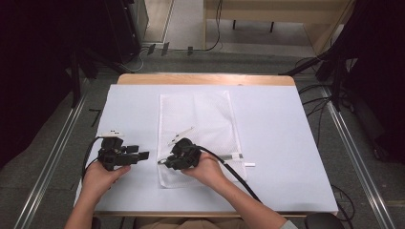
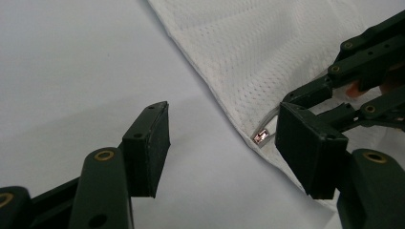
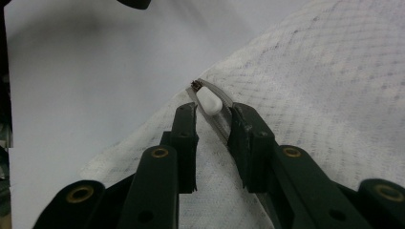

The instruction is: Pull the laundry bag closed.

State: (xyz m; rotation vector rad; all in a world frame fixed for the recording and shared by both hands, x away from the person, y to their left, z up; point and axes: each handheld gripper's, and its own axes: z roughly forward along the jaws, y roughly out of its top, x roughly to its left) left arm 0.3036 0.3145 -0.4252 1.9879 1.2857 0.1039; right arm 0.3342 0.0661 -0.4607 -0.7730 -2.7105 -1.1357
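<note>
White mesh laundry bag [image 1: 196, 129] lies flat mid-table, floppy and light, so grab the stiff zipper pull [image 3: 208, 101]. Right gripper [image 3: 213, 119] sits slightly spread around it, not pinching; left gripper [image 2: 229, 138] wide open alongside.

In the right gripper view, the right gripper [image 3: 214, 125] is seen with its fingers [image 3: 185, 131] slightly parted around the white zipper pull [image 3: 209, 101] of a white mesh bag [image 3: 325, 90] laid on the white tabletop [image 3: 86, 76].

Lab: white-covered table [image 1: 286, 143], floor rails [image 1: 52, 157] (cables [image 1: 315, 102] around).
</note>
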